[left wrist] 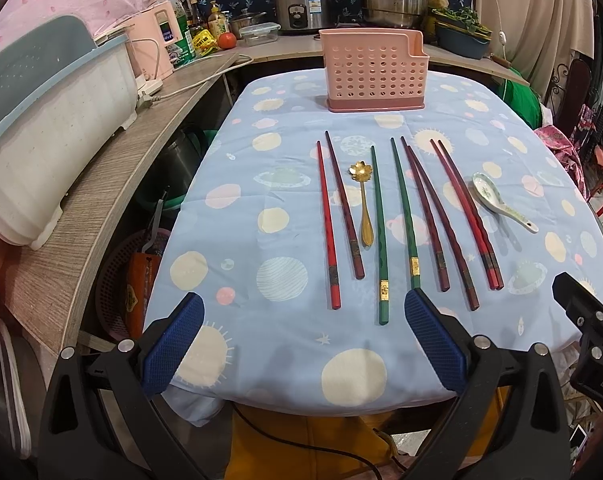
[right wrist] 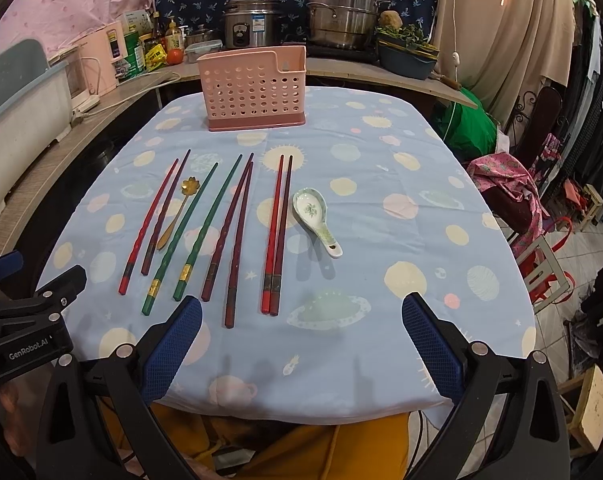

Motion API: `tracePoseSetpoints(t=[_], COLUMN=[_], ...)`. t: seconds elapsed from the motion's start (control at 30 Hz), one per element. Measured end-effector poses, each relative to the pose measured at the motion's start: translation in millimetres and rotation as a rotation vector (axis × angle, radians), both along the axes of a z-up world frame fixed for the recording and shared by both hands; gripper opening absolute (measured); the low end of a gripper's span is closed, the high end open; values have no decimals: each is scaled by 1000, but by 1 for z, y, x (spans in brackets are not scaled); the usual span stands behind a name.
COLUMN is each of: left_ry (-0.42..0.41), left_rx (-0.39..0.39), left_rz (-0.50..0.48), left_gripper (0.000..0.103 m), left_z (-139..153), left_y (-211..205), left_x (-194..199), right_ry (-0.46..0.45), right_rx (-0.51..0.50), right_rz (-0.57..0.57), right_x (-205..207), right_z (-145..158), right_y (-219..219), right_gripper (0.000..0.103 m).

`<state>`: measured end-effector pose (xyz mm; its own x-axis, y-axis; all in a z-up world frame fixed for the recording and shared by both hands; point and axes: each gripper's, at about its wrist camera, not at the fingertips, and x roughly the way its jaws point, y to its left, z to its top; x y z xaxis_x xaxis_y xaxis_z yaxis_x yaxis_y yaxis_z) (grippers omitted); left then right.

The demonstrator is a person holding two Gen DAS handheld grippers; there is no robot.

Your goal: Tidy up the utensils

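Observation:
Several chopsticks lie side by side on the blue patterned tablecloth [left wrist: 285,344]: a red pair [left wrist: 328,232] at the left, a green pair [left wrist: 404,216] in the middle, dark red ones [left wrist: 429,220] and a red pair [right wrist: 275,236] to the right. A gold flower spoon [left wrist: 364,204] lies between the left chopsticks. A white-green ceramic spoon [right wrist: 315,216] rests at the right. A pink perforated utensil holder [left wrist: 375,70] stands upright at the far end. My left gripper [left wrist: 303,336] and right gripper [right wrist: 301,340] hover open over the near edge, holding nothing.
A wooden counter [left wrist: 101,184] with a white dish rack [left wrist: 49,132] runs along the left. Pots, a rice cooker [left wrist: 301,6] and bottles crowd the back counter. A chair with pink cloth [right wrist: 513,188] stands at the right. The person's yellow-clad lap [right wrist: 301,452] is below the table edge.

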<state>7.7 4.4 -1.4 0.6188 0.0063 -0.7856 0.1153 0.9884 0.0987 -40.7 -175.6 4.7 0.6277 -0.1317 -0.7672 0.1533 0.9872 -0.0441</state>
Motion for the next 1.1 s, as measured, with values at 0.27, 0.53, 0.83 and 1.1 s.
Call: tracePoseSetpoints(t=[0.27,0.53,0.83,1.1], left_ry=[0,0,1,13], left_rx=[0,0,-3,-14], left_rz=[1,1,1,1], left_gripper=[96,96,96,96], left_z=[1,1,0,0], left_y=[0,1,1,7], left_x=[0,0,1,3], right_ry=[-2,-1,-2,-1], right_rx=[-1,0,0,1], right_rz=[1,6,7,5], right_x=[-1,0,0,0], right_z=[0,0,1,0], right_y=[1,2,3,3], right_gripper=[96,96,96,96])
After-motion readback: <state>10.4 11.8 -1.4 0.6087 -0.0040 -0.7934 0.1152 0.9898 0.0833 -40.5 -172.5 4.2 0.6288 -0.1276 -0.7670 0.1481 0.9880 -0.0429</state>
